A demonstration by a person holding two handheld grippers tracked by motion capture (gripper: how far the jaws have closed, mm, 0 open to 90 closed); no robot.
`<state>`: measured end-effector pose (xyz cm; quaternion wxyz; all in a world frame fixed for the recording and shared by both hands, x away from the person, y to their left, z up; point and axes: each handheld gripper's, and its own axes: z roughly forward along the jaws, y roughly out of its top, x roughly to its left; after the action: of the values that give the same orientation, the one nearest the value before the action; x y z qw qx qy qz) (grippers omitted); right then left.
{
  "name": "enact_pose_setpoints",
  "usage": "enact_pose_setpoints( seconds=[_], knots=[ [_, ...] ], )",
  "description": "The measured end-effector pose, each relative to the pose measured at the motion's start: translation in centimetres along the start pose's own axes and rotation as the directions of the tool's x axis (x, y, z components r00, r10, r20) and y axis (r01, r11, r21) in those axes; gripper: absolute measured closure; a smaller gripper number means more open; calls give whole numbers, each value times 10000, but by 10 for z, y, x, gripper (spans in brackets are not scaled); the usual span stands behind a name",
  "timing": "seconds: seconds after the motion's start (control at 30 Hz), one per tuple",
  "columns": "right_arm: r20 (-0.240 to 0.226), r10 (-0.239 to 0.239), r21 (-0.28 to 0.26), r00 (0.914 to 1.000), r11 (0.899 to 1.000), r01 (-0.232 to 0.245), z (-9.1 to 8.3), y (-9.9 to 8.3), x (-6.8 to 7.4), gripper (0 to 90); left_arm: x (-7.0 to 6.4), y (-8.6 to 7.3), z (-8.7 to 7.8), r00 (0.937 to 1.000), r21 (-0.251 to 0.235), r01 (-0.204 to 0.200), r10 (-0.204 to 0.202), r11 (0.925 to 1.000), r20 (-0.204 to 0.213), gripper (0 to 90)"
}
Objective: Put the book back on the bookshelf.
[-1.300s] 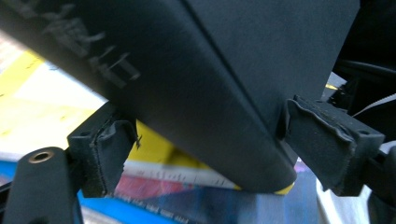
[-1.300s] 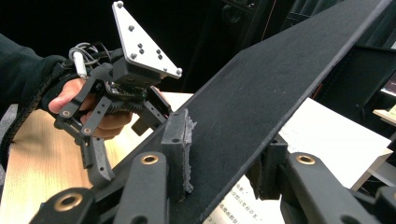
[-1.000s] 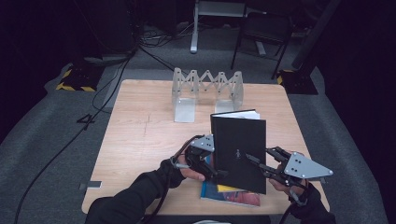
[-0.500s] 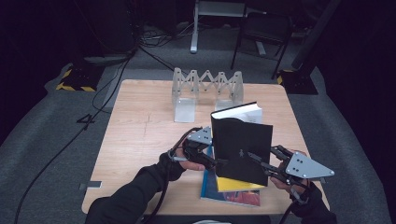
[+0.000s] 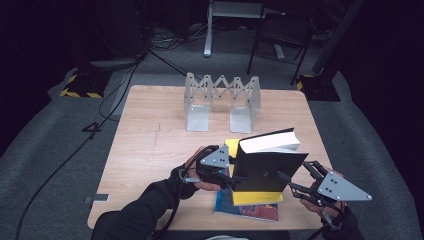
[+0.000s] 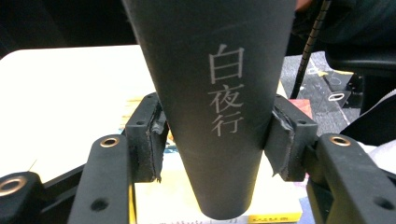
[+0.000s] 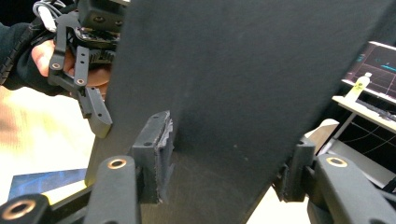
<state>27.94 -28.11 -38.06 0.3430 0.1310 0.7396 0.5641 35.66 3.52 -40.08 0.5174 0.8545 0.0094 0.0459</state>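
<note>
A black book (image 5: 267, 170) stands upright above the near middle of the table, white page edge on top. My left gripper (image 5: 231, 175) is shut on its spine side and my right gripper (image 5: 292, 184) is shut on its opposite edge. In the left gripper view the black book's spine (image 6: 224, 93) carries white characters, and both pads of the left gripper (image 6: 217, 135) press its sides. In the right gripper view the dark cover (image 7: 243, 84) sits between the jaws of the right gripper (image 7: 224, 163), with the other gripper (image 7: 88, 93) beyond.
A yellow book (image 5: 255, 197) lies flat under the black one, on top of a blue and red book (image 5: 240, 209). A grey folding book rack (image 5: 222, 97) stands at the back of the wooden table (image 5: 150, 150). Chairs and cables are on the floor behind.
The black book has shifted a little right and tipped, so more of its page edge faces up. Both grippers have moved with it and stay clamped on it.
</note>
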Motion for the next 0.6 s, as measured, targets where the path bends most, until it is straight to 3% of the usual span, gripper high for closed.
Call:
enact_pose_setpoints(
  seconds=[0.13, 0.23, 0.3, 0.43, 0.6],
  knots=[
    [494, -31, -77, 9988, 10000, 35, -9, 0, 0, 467, 0, -3, 0, 9996, -158, 257, -258, 9995, -68, 460],
    [830, 681, -6, 9942, 9977, -683, -16, -7, -6, 455, -2, -4, -1, 9996, -203, 262, -265, 9995, -119, 466],
    [925, 608, 160, 9939, 9979, -625, -16, -9, -5, 459, -3, -3, -1, 9998, -153, 133, -135, 9998, -166, 470],
    [867, 429, 324, 9953, 9984, -459, -16, -10, -2, 455, -5, -3, -2, 9999, -151, 45, -47, 9999, -94, 486],
    [485, 1227, 345, 9913, 9916, -1244, -11, -18, -8, 333, -6, -3, -2, 9999, -137, -115, 116, 9998, 90, 508]
  ],
)
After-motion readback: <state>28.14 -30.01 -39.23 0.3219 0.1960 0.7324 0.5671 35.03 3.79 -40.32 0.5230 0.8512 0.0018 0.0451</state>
